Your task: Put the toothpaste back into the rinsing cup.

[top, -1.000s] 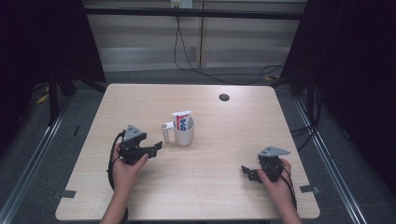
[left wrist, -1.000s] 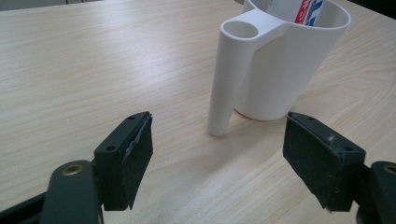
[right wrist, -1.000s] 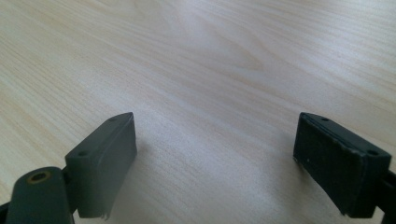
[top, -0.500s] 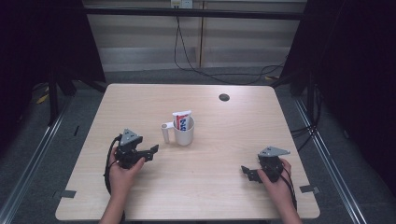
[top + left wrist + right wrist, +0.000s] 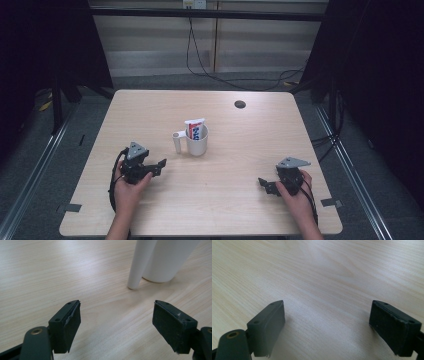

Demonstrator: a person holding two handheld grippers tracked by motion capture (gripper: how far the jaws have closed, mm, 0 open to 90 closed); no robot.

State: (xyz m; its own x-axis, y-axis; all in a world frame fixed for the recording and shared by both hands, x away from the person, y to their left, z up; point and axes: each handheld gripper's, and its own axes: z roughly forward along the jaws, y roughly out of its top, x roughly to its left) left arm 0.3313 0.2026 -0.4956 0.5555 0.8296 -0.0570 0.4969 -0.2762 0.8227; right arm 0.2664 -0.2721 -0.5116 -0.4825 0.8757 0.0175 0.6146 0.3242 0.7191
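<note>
A white mug [image 5: 199, 142] stands upright at the middle of the wooden table [image 5: 235, 150], its handle [image 5: 177, 142] turned left. A red, white and blue tube [image 5: 195, 129] sticks up out of it. My left gripper [image 5: 158, 167] rests low at the front left, open, its jaws pointing right toward the mug and a short gap away. In the left gripper view the open gripper [image 5: 116, 325] frames bare wood, with the handle [image 5: 140, 265] and mug [image 5: 167, 260] just ahead. My right gripper [image 5: 264, 185] sits at the front right, open [image 5: 327, 327] over bare wood, pointing left.
A dark round hole [image 5: 240, 104] is set in the table near its far edge. Grey tape strips [image 5: 71, 207] mark the front corners. Cables [image 5: 200, 65] run over the floor behind the table, with metal rails along both sides.
My left gripper has drawn back a little from the mug, toward the front left. The right gripper and the mug have stayed put.
</note>
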